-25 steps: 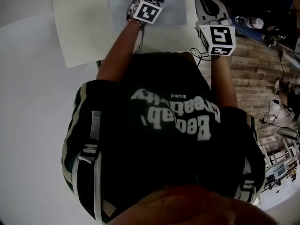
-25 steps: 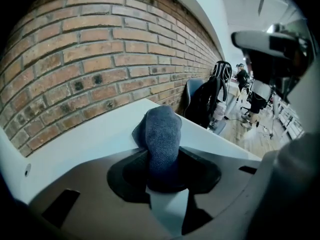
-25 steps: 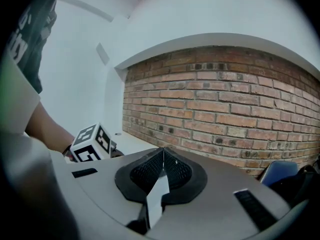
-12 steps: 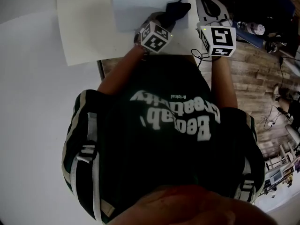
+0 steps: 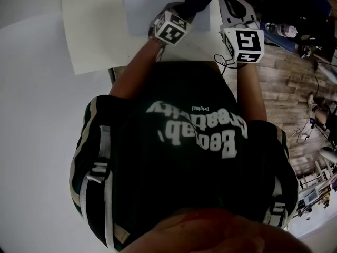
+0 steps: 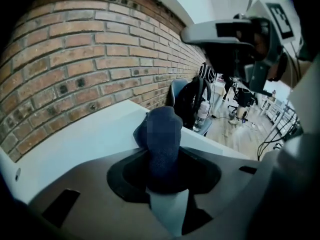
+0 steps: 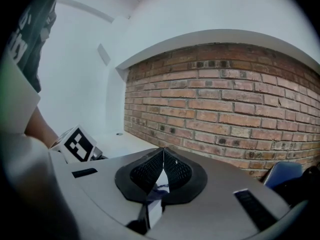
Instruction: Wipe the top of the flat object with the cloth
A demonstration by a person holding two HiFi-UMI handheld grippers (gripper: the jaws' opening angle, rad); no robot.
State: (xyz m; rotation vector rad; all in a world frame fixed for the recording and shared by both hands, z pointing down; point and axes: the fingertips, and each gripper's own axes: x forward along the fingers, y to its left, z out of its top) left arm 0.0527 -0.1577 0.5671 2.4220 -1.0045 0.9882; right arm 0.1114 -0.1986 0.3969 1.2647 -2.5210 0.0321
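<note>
The left gripper (image 5: 185, 10), clamped on the dark cloth (image 5: 197, 0), stood nearer the flat sheet (image 5: 150, 7) spreading toward nine o'clock, while the right gripper (image 7: 162, 171) had its jaws together, empty.

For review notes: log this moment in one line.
left gripper: shut on cloth | right gripper: shut, empty | cloth: over pale sheet

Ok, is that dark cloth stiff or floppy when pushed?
Probably floppy: the dark blue cloth bunches into a soft lump beyond the left gripper. Likely light, since one pinched end holds it. Its fuzzy surface suggests it drags rather than slides.
</note>
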